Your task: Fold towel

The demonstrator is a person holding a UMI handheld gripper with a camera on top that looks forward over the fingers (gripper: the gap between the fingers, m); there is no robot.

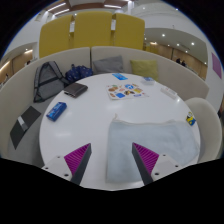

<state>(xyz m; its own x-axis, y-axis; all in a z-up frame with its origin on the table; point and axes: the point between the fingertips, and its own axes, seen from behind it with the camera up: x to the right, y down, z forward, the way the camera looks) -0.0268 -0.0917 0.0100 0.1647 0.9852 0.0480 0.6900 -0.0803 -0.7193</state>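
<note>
A light grey towel (148,135) lies flat on the round white table (90,115), ahead of my right finger and reaching toward the table's right edge. Its near left corner comes down between my fingers. My gripper (112,158) is open and empty, held above the table's near part. The purple pads show on both fingers (78,157), with bare table and a strip of the towel between them.
Beyond the towel lie a colourful sheet (126,92), a blue card (120,76), a dark case (76,90) and a blue object (54,113). A black backpack (46,79) sits on a bench at left. Yellow partitions (85,32) stand behind.
</note>
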